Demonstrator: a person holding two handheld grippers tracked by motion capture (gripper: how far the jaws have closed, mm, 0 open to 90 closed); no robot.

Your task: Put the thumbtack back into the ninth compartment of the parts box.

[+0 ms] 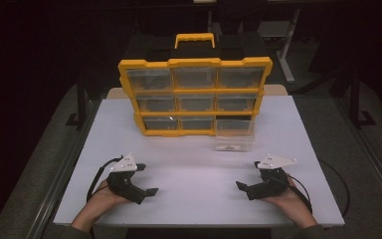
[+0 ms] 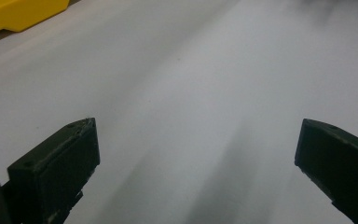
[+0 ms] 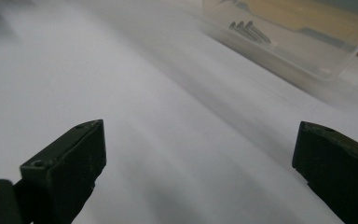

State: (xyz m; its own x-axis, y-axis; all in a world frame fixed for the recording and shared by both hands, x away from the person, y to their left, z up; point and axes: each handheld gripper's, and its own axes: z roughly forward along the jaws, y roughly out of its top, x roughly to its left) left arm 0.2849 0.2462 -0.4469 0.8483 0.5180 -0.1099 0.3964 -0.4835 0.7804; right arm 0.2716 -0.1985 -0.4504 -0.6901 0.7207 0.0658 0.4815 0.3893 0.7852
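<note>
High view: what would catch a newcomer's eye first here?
The yellow organizer stands upright at the table's far edge, its bottom-right slot vacant. A clear drawer holding a few screws sits on the table just before that slot. Nearer the person, the left gripper and right gripper rest open.

Left gripper: both black jaws rise from the bottom edge at 7 and 4 o'clock, standing wide apart with nothing between them. Bare white bench lies beyond, carrying soft grey shadow streaks. Corner of a yellow organiser at 11 o'clock, well apart from the jaws.
</note>
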